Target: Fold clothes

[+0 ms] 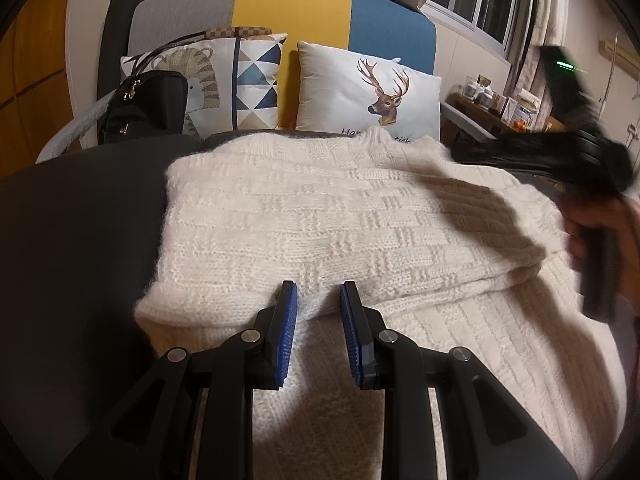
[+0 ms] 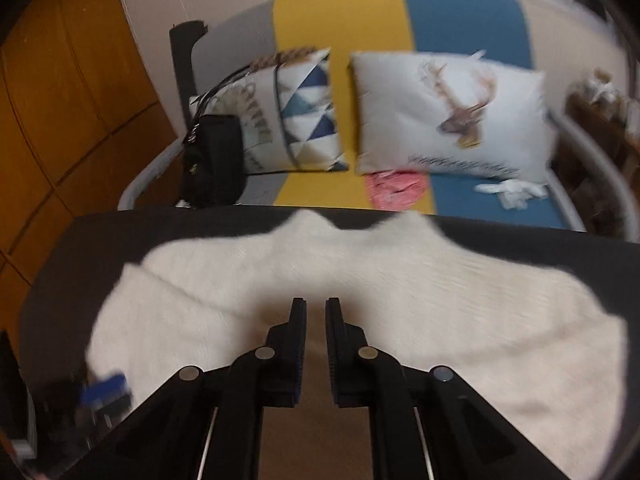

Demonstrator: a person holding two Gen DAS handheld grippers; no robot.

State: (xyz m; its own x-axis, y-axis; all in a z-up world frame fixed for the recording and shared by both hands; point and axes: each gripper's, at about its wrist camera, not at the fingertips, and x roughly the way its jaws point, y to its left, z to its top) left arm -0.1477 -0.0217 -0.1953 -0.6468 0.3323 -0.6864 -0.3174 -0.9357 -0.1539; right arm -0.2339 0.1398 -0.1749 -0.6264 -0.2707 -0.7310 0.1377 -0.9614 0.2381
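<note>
The sweater [image 1: 340,216] is cream, knitted in a basket-weave check, on a black worktop [image 1: 80,220]. Behind, the sofa [image 1: 288,12] runs grey, yellow and blue; one white cushion [image 1: 368,92] shows a brown stag, another [image 1: 256,80] blue triangles.

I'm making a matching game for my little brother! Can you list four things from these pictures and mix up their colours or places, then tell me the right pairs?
Things:
1. sweater
2. deer pillow
3. handbag
4. triangle pillow

Clues:
A. black, standing at the sofa's left end
B. cream knit, spread on the dark table
C. white, leaning on the blue part of the sofa back
D. blue and tan shapes, just behind the handbag

Pairs: 1-B, 2-C, 3-A, 4-D
</note>
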